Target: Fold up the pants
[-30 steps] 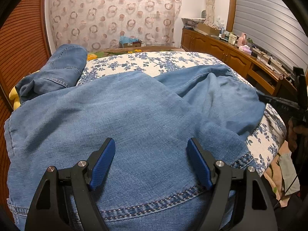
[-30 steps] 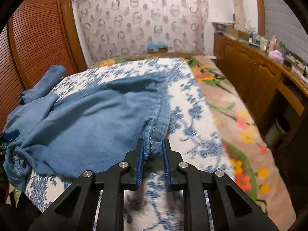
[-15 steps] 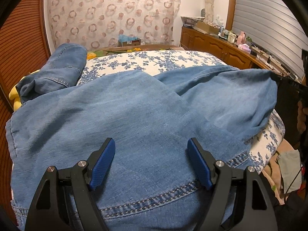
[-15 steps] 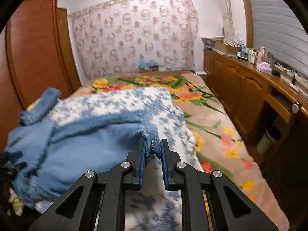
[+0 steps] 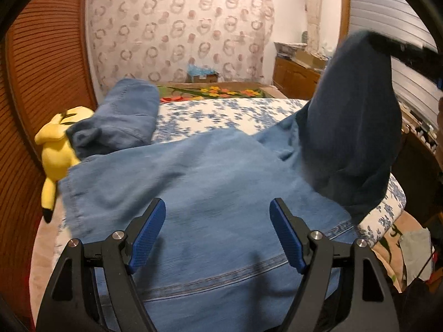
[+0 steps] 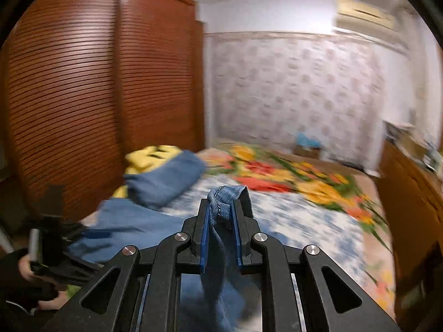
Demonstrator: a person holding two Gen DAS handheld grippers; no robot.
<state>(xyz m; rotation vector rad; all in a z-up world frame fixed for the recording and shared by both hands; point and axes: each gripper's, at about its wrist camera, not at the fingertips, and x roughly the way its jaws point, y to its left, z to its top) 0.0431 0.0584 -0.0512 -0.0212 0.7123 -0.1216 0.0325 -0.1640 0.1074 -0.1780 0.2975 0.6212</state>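
Blue denim pants (image 5: pixel 193 182) lie spread on the bed. My left gripper (image 5: pixel 217 215) is open just above the waist end, its jaws wide apart and holding nothing. My right gripper (image 6: pixel 220 207) is shut on the hem of a pant leg (image 6: pixel 225 193) and holds it high; in the left wrist view that lifted leg (image 5: pixel 357 121) hangs dark at the right under the right gripper (image 5: pixel 398 49). The left gripper also shows at the left of the right wrist view (image 6: pixel 52 221).
A second pair of folded jeans (image 5: pixel 121 119) and a yellow plush toy (image 5: pixel 55 146) lie at the bed's left by the wooden wardrobe (image 6: pixel 83 96). The floral bedspread (image 5: pixel 221 113) stretches behind. A wooden cabinet (image 5: pixel 296 80) runs along the right.
My right gripper has lifted the pant-leg hem from the bed's right edge high into the air and swung towards the left. The left gripper stays open over the waist.
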